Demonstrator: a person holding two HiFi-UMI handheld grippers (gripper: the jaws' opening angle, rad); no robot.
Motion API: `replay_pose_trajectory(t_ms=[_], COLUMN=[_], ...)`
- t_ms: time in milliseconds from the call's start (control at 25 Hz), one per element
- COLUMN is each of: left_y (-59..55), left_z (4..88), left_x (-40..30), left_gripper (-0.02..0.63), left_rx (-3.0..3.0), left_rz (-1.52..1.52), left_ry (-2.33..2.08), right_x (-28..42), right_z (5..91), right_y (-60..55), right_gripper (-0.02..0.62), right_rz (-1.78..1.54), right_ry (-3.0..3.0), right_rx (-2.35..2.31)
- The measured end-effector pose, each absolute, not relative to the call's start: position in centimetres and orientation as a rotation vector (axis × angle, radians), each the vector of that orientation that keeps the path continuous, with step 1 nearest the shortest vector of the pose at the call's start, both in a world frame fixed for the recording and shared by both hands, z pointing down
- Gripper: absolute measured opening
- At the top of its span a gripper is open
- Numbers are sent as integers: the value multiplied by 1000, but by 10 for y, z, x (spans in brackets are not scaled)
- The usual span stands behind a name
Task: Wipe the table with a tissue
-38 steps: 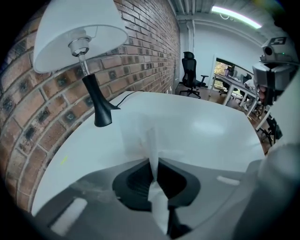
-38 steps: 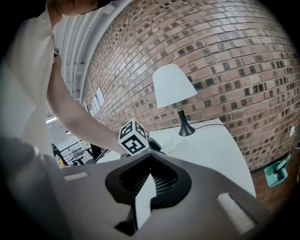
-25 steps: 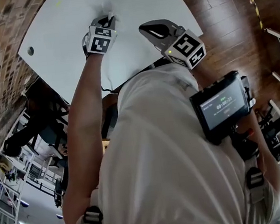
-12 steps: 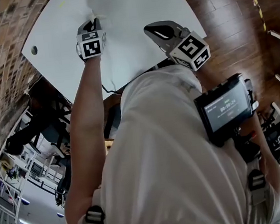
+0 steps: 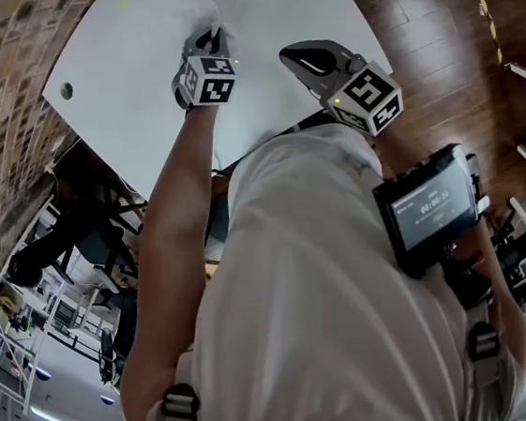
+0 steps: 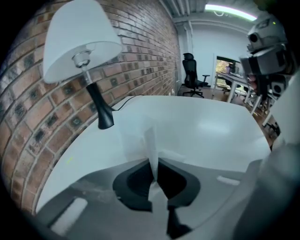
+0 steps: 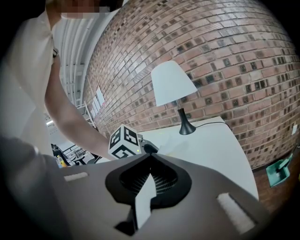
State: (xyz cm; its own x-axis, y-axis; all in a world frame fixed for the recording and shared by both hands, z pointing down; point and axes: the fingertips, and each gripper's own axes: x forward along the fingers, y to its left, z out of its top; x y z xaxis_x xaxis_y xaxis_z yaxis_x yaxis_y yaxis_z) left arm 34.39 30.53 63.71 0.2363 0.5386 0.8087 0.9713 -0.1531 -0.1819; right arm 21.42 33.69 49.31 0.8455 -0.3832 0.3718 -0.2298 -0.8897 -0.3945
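Thin white paper tissue [image 6: 151,138] sits pinched in the jaws of the left gripper [image 6: 154,161], trailing ahead of them onto the white bench [image 6: 211,126]. To their right, the right gripper [image 7: 150,157] hangs with jaws pressed together on nothing. A white-shaded lamp [image 6: 79,42] stands beyond the left jaws, to their left.

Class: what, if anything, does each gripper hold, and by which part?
The left gripper pinches the white tissue by a bunched fold at its near end; the rest spreads ahead over the table. The right gripper is shut, holding nothing.
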Motion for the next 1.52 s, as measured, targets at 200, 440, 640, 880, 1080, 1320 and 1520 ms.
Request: replay_pose_trajectory(t_ms=[200, 440, 640, 880, 1080, 1320, 1520], left_y=[321, 320, 281, 230, 189, 134, 120], left_z=[640, 634, 636, 635, 636, 637, 637], left_x=[302, 276, 309, 353, 376, 389, 395], left_gripper=[11, 11, 11, 12, 12, 11, 9], left_rx=[-1767, -1791, -1855, -1960, -2012, -2054, -2089], left_rz=[-732, -770, -797, -856, -864, -866, -863], left_ry=[-1465, -1500, -1409, -1248, -1156, -1002, -884], right_x=[214, 213, 226, 230, 234, 238, 237], right_z=[494, 486, 484, 483, 483, 481, 482], right_y=[336, 334, 318, 307, 298, 283, 277], right_gripper=[6, 6, 6, 6, 6, 6, 6], right_rz=[-640, -653, -658, -664, -666, -663, -672], right_ry=[518, 542, 587, 621, 636, 667, 674], right_rx=[-2696, -2700, -2704, -2698, -2693, -2692, -2689])
